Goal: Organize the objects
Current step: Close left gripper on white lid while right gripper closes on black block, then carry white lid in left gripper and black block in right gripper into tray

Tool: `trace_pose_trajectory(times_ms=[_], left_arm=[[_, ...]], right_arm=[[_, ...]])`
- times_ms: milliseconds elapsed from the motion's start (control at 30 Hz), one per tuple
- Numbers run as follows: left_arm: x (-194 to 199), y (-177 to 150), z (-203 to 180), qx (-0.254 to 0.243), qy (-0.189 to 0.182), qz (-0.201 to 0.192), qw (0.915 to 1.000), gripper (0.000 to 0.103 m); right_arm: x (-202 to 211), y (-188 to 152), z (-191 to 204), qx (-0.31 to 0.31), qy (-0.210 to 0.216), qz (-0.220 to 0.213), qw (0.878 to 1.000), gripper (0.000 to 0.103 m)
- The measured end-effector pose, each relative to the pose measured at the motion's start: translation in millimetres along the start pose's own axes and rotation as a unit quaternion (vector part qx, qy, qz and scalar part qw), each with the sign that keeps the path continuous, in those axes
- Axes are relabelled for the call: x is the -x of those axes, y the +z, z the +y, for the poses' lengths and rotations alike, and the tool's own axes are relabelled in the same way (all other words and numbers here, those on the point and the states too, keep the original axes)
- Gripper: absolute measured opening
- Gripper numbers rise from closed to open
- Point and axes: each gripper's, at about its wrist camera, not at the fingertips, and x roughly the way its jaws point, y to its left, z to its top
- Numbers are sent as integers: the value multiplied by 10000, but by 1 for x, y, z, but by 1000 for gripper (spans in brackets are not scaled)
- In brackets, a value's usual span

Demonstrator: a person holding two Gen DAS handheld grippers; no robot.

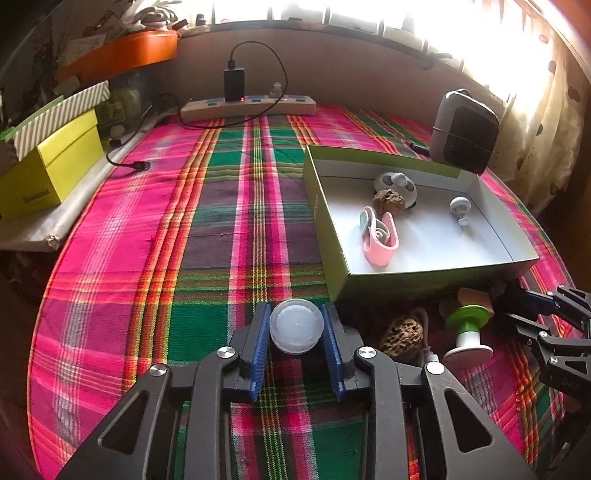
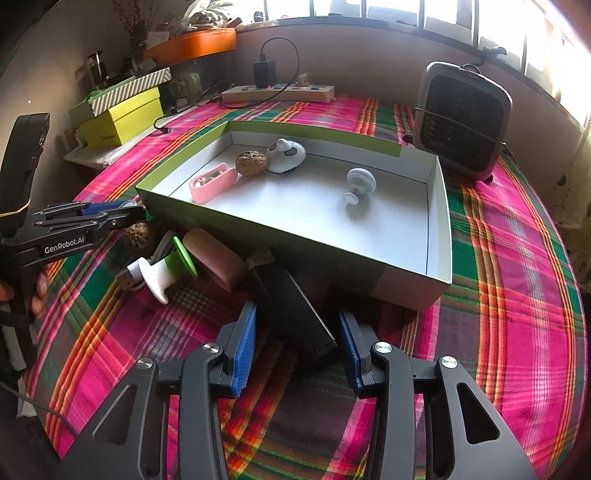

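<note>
Jar point(image 1: 296, 326) is sitting clamped in my left gripper point(image 1: 296, 345), risking slipping; right gripper point(image 2: 297, 354) is gaping around the black box point(image 2: 291, 306).

Strong daylight floods in through the far window point(image 1: 461, 22), blown out to white glare at the upper right; the open box point(image 2: 439, 221) casts a dark shadow near its front wall, and fisheye distortion bends the edges

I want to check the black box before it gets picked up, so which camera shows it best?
The right wrist view. The black box lies on the tablecloth right between the open right gripper fingers, its whole length visible, beside the tray. In the left wrist view it can't be made out; only the right gripper shows.
</note>
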Motion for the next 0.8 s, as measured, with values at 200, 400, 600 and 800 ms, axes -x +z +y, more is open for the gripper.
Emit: trace_pose_trajectory(times_ms=[200,400,600,800], left_arm=[[0,0,-1,9,12,1,10000,26],[0,-1,0,10,10,0,10000,26],[1,-1,-1,8,16,1,10000,26],[1,-2,0,10,13,0,10000,26]], right_arm=[[1,-1,2,32,22,-2,10000,42],[3,-4,5,59,117,-28,9999,24],[3,-4,5,45,74,-26,10000,24],[3,-5,5,51,70,-26,10000,24]])
